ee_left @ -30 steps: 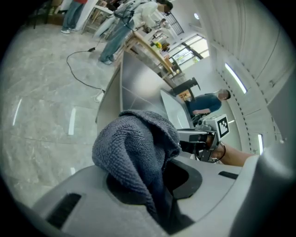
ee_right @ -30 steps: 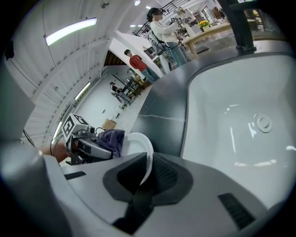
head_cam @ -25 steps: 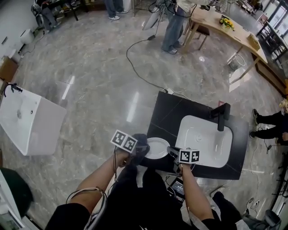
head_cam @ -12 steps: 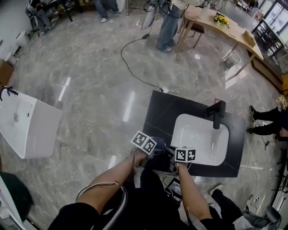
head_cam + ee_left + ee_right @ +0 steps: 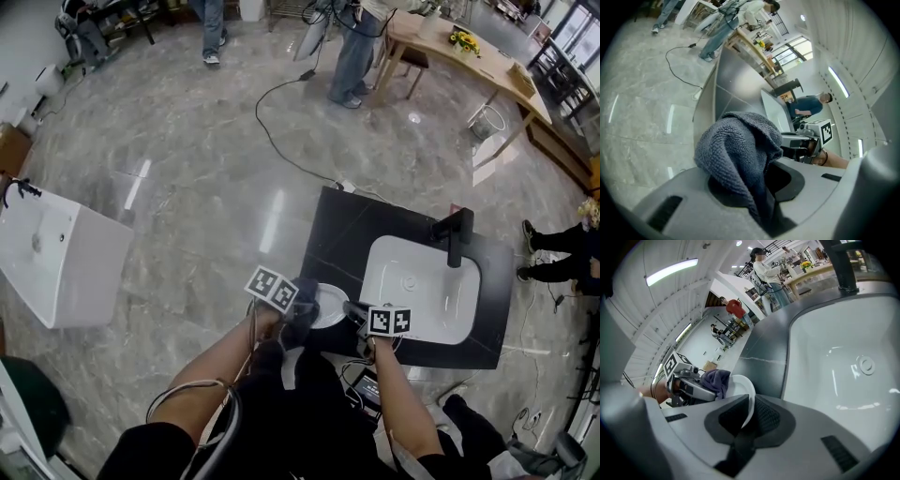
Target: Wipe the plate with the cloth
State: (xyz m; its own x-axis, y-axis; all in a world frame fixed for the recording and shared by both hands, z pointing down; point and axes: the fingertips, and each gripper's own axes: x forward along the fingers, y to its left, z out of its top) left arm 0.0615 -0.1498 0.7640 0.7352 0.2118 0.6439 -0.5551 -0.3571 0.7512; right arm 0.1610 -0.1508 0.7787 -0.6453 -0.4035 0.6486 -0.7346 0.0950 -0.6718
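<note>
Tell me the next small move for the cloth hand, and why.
Probably slide the cloth across the plate toward its bare side. The left gripper is shut on the cloth, which sits at the plate's edge; the right gripper clamps the rim, and most of the white face lies uncovered.

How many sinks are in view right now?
2. One sink is set in the black counter, right of the plate; the other sink stands alone on the floor at far left.

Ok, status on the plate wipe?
Left gripper shut on grey terry cloth, cloth against round white plate. Right gripper shut on plate's rim, over black countertop. No obstruction seen.
</note>
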